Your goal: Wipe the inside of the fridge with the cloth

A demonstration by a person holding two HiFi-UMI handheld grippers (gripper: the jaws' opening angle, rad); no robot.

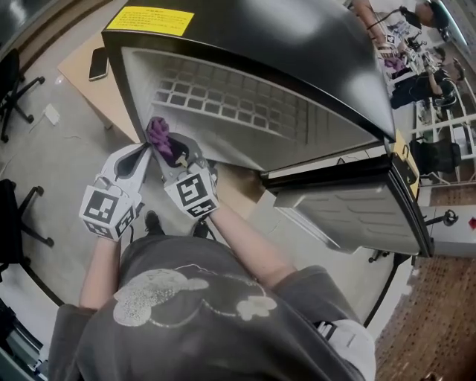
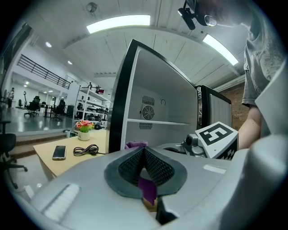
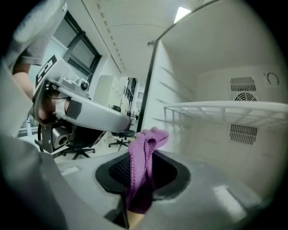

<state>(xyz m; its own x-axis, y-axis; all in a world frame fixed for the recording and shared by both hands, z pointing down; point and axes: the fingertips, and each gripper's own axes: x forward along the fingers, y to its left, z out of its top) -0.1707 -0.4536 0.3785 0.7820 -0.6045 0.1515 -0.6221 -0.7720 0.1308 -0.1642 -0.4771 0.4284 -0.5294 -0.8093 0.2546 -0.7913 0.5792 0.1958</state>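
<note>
While the right gripper (image 1: 169, 151) pinches the purple cloth (image 3: 141, 166) and the left gripper (image 2: 144, 150) fingers (image 2: 158, 169) clamp its corner, best press it flat against the fridge (image 1: 312, 123) inner wall.

Cloth (image 3: 143, 152): purple, with a knitted look.
Fridge (image 1: 297, 45): shiny black outside, pale grey-white inside.
Sticker (image 1: 149, 20): yellow, on the black fridge top.
Shelf (image 1: 223, 104): white wire squares.
Left tool (image 2: 144, 152): light grey, with black pads (image 2: 159, 170) in a tiny mesh pattern.
Right tool (image 3: 140, 167): light grey, with black inside too.
Cubes (image 1: 110, 210): white with black square shapes.
Desk (image 1: 78, 71): light tan wood.
Phone (image 2: 59, 152): black.
Cable (image 2: 86, 149): black.
Flowers (image 2: 83, 126): red and yellow, green leaves, white pot.
Shirt (image 1: 186, 327): dark grey with a pale speckled picture.
Floor (image 1: 52, 164): light grey.
</note>
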